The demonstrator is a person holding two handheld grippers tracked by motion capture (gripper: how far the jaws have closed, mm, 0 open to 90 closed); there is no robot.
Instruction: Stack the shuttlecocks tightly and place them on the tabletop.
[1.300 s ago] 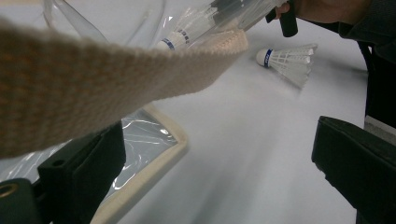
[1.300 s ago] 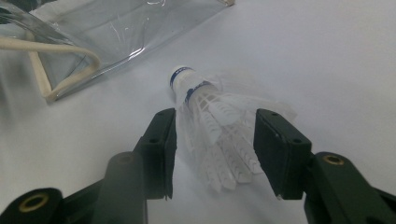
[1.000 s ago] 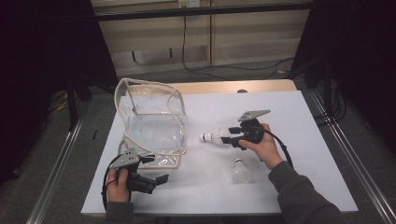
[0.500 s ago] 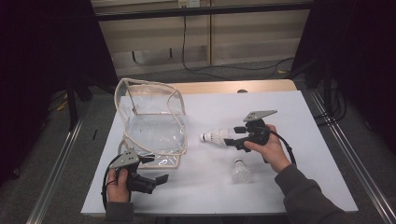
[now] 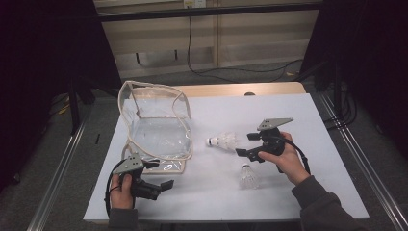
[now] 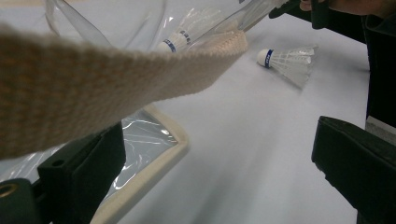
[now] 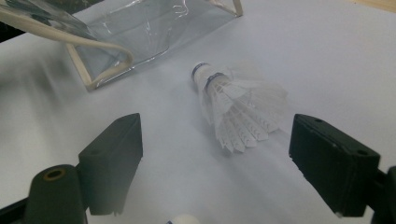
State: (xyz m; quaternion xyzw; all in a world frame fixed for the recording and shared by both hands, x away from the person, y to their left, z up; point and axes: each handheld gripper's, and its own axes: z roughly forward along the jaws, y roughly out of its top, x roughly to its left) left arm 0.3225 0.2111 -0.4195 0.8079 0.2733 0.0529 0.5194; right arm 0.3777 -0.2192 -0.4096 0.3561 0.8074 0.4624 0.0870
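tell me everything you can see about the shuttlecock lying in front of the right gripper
The shuttlecock is white, with a feather skirt and a rounded cork tip ringed by a blue band. It lies on its side on the white table, tip toward the clear bag. The right gripper has just opened its fingers; they stand apart from it, nothing between them.

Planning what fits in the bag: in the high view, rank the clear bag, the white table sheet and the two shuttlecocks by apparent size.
1. White table sheet, largest.
2. Clear bag.
3. The two shuttlecocks, one lying near the bag and one nearer the person: they look alike in size, so no ranking between them.
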